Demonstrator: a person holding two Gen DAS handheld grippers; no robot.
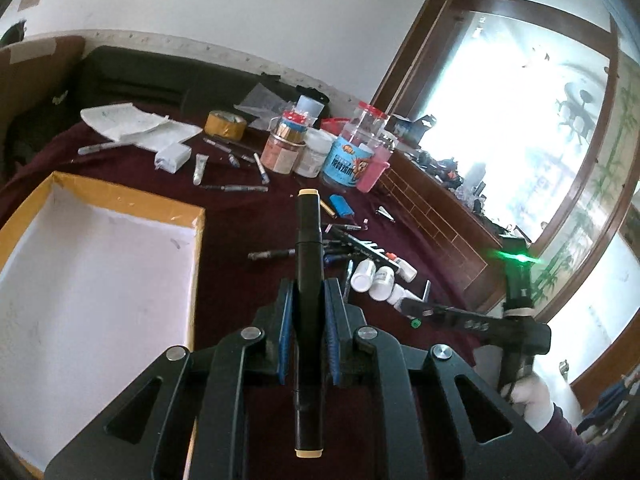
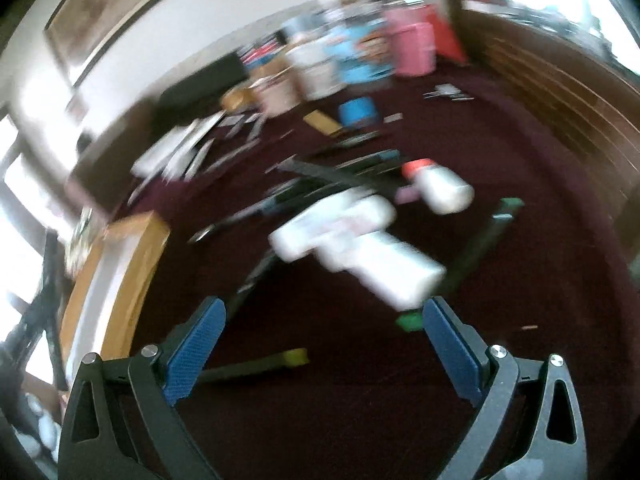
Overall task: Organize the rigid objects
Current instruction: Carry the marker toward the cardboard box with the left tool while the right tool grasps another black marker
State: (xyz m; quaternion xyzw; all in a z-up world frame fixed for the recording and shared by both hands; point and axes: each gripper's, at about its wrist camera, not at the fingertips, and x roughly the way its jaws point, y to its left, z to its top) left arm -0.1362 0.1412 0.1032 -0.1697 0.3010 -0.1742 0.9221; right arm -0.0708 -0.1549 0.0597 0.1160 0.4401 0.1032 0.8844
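Black marker (image 1: pixel 308 276) pinched lengthwise in the left hand-held gripper (image 1: pixel 308 312), above the worktop (image 1: pixel 240 280).
Held beside the white-lined box (image 1: pixel 100 272), likely for dropping in; right hand-held gripper (image 2: pixel 324 344) spread, empty, over white bottles (image 2: pixel 360 248).

Left gripper (image 1: pixel 308 300) clamped on a black marker (image 1: pixel 307 264), lifted above the dark red tablecloth (image 1: pixel 240 264).

The marker runs straight up the middle of the frame, a cream cap at each end, blue pads (image 1: pixel 285 320) pressing its barrel on both sides. At left lies an open cardboard box (image 1: pixel 24 216) with a white floor. Upper centre, a cluster of jars (image 1: pixel 348 156) stands beside a roll of tape (image 1: pixel 225 125), with pens (image 1: pixel 236 188) scattered in front. Just right of the marker lie small white bottles (image 1: pixel 374 278) and a blue lighter (image 1: pixel 341 205). At lower right, a gloved hand (image 1: pixel 530 398) grips the other gripper's handle (image 1: pixel 516 336), a green light glowing above it.
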